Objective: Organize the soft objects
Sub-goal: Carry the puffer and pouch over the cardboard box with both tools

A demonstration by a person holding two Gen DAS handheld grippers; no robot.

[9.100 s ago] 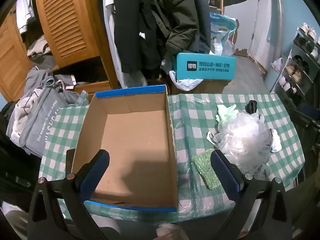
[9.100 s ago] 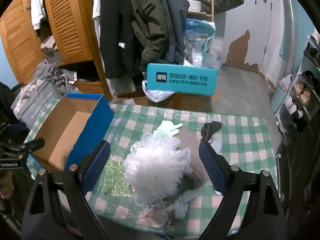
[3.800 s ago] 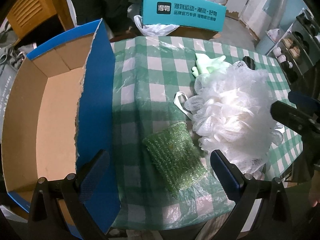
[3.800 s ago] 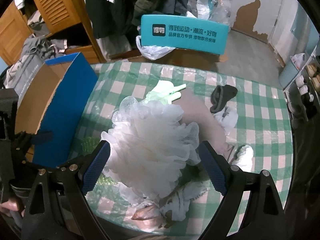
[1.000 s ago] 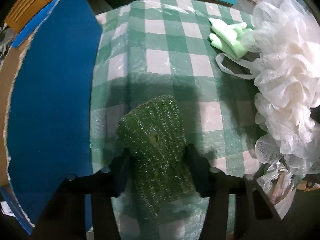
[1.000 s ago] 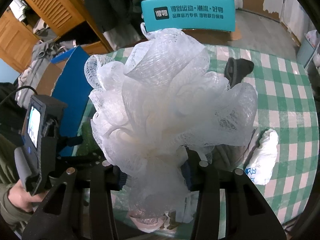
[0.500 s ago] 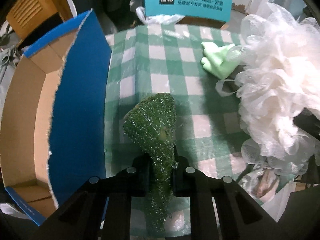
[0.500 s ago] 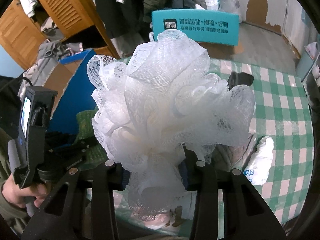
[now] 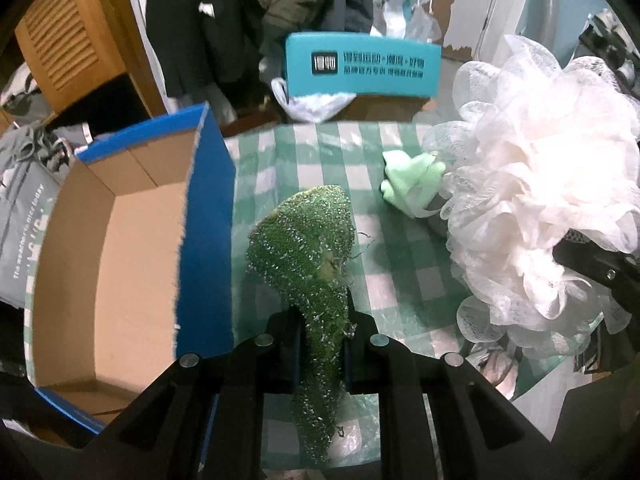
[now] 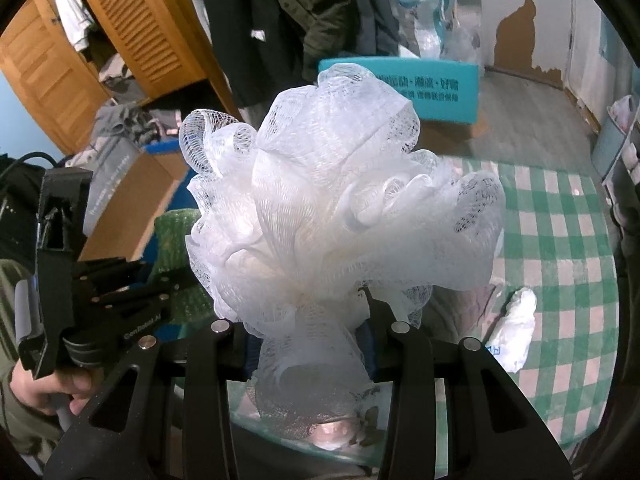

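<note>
left gripper (image 9: 322, 330): clamped on the green scrubber (image 9: 310, 240), which hangs clear of the checked tablecloth (image 9: 404, 272), just right of the cardboard box (image 9: 132, 240).
right gripper (image 10: 308, 322): pinching the base of the white mesh pouf (image 10: 340, 200), further right of the box.
pale green foam piece (image 9: 408, 178): on the cloth, beyond the scrubber.
risk: floppy scrubber may snag the box's blue wall; pouf may catch that edge.

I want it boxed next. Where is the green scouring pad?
In the left wrist view, the green scouring pad hangs pinched in the left tool, beside the cardboard box.
</note>
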